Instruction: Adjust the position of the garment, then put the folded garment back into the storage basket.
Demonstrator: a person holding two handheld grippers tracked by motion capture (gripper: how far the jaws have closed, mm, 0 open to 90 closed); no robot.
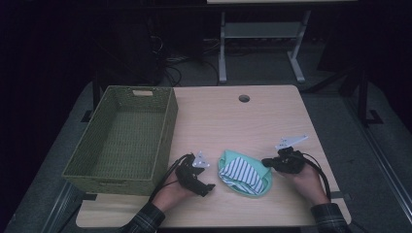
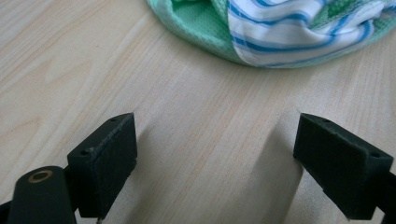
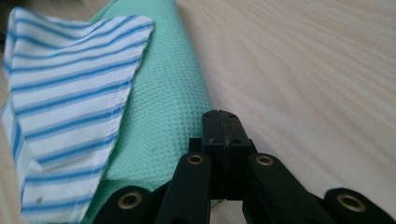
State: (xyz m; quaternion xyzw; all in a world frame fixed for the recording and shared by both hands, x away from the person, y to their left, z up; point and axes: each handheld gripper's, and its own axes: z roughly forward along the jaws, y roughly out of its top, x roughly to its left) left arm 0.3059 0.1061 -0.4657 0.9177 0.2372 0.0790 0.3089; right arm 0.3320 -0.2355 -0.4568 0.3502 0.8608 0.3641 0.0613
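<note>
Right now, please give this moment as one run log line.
left gripper: open, on table, near cloth | right gripper: shut, at green cloth edge | basket: nothing inside

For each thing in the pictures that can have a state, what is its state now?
basket: upright, empty
green cloth: bunched on the table, beside the basket
striped cloth: folded over the green cloth
left gripper: open, holding nothing, above bare table
right gripper: shut, at the green cloth's edge
</note>
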